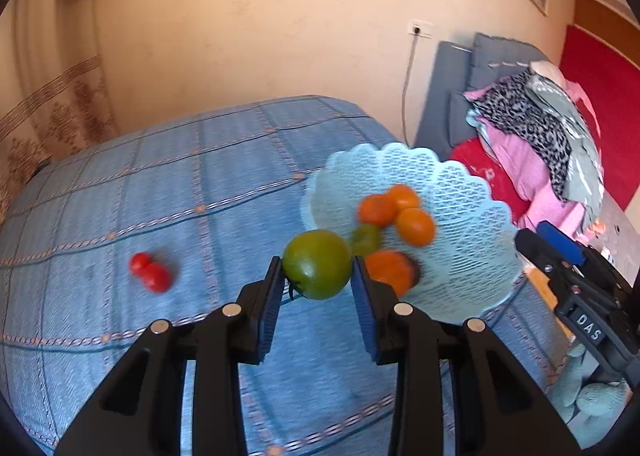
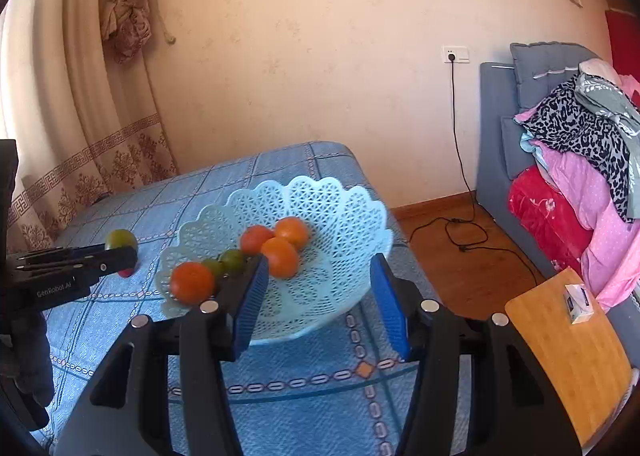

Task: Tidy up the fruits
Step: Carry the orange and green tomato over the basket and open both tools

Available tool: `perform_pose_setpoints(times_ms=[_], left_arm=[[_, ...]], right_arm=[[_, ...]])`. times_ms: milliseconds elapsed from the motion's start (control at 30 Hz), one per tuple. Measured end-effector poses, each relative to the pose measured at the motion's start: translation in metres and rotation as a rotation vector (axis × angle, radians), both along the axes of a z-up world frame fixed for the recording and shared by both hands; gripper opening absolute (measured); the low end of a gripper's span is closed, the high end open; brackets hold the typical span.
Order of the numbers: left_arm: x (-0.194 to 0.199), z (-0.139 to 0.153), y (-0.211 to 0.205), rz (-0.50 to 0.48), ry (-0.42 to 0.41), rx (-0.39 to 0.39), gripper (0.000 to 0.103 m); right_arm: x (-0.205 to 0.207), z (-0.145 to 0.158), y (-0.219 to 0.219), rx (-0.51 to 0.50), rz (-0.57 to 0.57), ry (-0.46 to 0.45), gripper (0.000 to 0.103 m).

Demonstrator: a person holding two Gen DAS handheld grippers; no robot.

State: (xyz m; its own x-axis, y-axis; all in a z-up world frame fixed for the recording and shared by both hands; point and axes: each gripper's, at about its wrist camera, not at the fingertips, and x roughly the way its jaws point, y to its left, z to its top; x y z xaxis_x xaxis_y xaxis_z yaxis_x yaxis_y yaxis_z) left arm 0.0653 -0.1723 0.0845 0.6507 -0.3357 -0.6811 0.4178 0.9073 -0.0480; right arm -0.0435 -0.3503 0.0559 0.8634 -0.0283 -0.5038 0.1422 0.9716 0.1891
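Observation:
My left gripper [image 1: 317, 270] is shut on a green tomato [image 1: 317, 264] and holds it above the blue cloth, just left of the pale blue lattice basket [image 1: 460, 183]. The basket holds several orange fruits [image 1: 415, 226] and a small green one [image 1: 366, 238]. Two red tomatoes [image 1: 151, 272] lie on the cloth to the left. In the right wrist view my right gripper [image 2: 318, 288] is open and empty, at the near side of the basket [image 2: 352, 215]. The left gripper [image 2: 80, 262] with the green tomato [image 2: 121, 240] shows at the left.
The table wears a blue checked cloth [image 1: 160, 195]. A grey sofa piled with clothes [image 2: 580, 159] stands at the right. A wooden board [image 2: 572, 356] with a small box [image 2: 578, 302] is at the near right. A cable [image 2: 472, 232] lies on the floor.

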Motion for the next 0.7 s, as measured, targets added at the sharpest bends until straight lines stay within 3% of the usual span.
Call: perform_pose_setpoints(times_ms=[267,600,633,667,700], left_arm=[[0.009,-0.005,-0.072,-0.072,0.003,0.044,0.035],[0.026,-0.024,-0.097,-0.076,0.077,0.059,0.037],[0.027,-0.024,-0.097,-0.079,0.085,0.053,0.041],[0.026,-0.024,-0.096,-0.079,0.087,0.044,0.059],[0.025,-0.022,-0.094,-0.073,0.076,0.034,0.069]], right_arm=[[-0.007,-0.008,-0.030,0.088,-0.006,0.000,0.055],[-0.004,-0.023,-0.041,0.121,-0.035,0.017,0.059],[-0.003,-0.023,-0.042,0.127,-0.041,0.022,0.059],[-0.003,-0.023,-0.043,0.129,-0.045,0.029,0.059],[-0.004,-0.023,-0.043,0.125,-0.049,0.035,0.059]])
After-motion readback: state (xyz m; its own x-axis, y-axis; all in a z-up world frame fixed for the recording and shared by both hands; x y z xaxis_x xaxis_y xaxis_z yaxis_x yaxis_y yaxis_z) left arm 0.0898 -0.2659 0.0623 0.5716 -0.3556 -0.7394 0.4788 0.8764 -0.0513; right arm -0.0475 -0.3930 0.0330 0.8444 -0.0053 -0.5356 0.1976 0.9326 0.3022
